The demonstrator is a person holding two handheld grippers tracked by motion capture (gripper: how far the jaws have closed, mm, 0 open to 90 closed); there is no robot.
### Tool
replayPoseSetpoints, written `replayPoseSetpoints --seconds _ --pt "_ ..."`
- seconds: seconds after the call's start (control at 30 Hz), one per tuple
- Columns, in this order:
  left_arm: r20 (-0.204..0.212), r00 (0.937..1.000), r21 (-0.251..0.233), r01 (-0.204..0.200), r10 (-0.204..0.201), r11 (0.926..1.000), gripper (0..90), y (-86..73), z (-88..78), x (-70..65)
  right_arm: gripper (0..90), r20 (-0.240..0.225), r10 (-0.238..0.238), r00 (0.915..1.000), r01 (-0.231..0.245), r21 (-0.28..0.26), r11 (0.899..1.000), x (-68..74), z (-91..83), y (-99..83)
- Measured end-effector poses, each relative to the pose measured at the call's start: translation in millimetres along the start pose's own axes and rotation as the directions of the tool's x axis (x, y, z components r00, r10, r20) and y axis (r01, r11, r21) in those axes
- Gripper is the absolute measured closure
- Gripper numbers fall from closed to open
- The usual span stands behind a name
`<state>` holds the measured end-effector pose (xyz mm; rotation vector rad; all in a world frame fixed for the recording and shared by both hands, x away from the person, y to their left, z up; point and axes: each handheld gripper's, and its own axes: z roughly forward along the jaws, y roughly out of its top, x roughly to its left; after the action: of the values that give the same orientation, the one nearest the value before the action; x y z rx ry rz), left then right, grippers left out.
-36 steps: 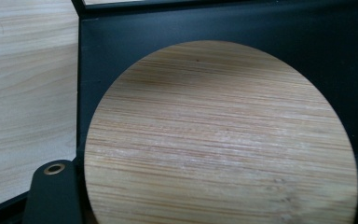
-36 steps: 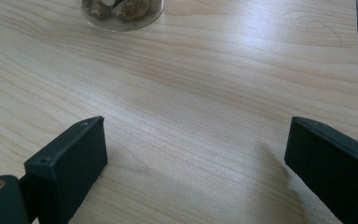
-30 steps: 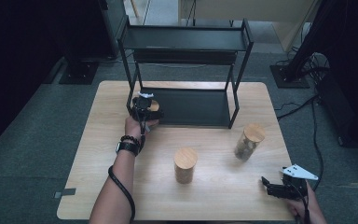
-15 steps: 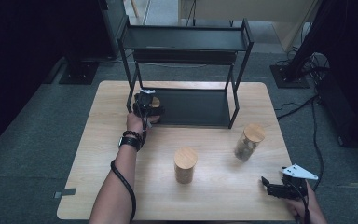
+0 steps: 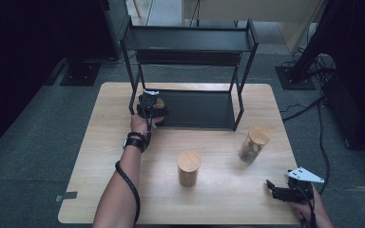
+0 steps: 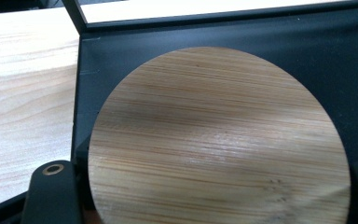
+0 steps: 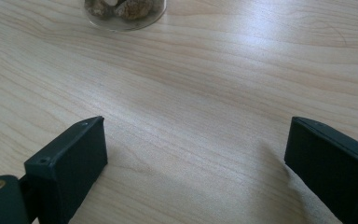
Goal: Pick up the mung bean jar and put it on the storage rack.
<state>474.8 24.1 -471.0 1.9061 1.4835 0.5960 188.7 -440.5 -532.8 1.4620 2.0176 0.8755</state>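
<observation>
A jar with a round bamboo lid (image 6: 214,140) stands on the left end of the black rack's lower shelf (image 5: 199,109). My left gripper (image 5: 148,105) reaches over it from the front, one jaw on each side of the lid (image 5: 158,102). These jaws have just been opening, and a thin dark gap shows beside the left one in the left gripper view (image 6: 209,170). My right gripper (image 5: 272,189) rests low at the table's front right corner. It is open, with bare wood between its jaws (image 7: 196,144).
A bamboo-lidded jar (image 5: 189,167) stands mid-table. A glass jar with brown contents (image 5: 254,143) stands to its right, and its base (image 7: 126,9) lies ahead of the right gripper. The two-tier black rack (image 5: 190,42) fills the table's back. Cables and stands crowd the floor at right.
My left hand has edged slightly toward the rack with the jar. The right hand has not moved.
</observation>
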Motion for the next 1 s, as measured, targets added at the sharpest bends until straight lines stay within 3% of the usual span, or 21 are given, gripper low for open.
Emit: replayPoseSetpoints --seconds 0.23,0.27,0.3,0.53,0.63,1.0 --pt "0.001 1.0 0.012 0.0 0.0 0.9999 18.7 -9.7 -1.3 -2.7 5.1 0.002 -0.003 1.0 0.003 -0.002 1.0 0.1 0.0 -0.1" --pt "0.026 0.9996 0.021 -0.008 0.007 0.9997 11.8 -12.1 -0.8 -3.3 5.1 0.003 -0.005 1.0 0.005 -0.003 1.0 0.2 0.0 -0.1" --pt "0.024 0.9995 0.025 -0.019 0.019 0.9995 8.2 -14.8 -0.8 -5.1 5.1 0.003 -0.005 1.0 0.005 -0.003 1.0 0.2 0.0 -0.1" --pt "0.017 0.9995 0.026 -0.027 0.027 0.9993 7.7 -29.7 -1.7 -8.9 5.1 0.005 -0.008 1.0 0.008 -0.004 1.0 0.5 0.0 -0.1" --pt "0.026 0.9986 0.035 -0.048 0.047 0.9982 0.5 -34.9 -2.1 -11.4 5.1 0.005 -0.009 0.9999 0.009 -0.005 1.0 0.6 0.0 -0.1" --pt "0.035 0.9983 0.026 -0.048 0.047 0.9985 0.0 -56.6 -6.4 -11.3 5.1 0.005 -0.011 0.9999 0.011 -0.005 1.0 0.8 -0.1 -0.1"
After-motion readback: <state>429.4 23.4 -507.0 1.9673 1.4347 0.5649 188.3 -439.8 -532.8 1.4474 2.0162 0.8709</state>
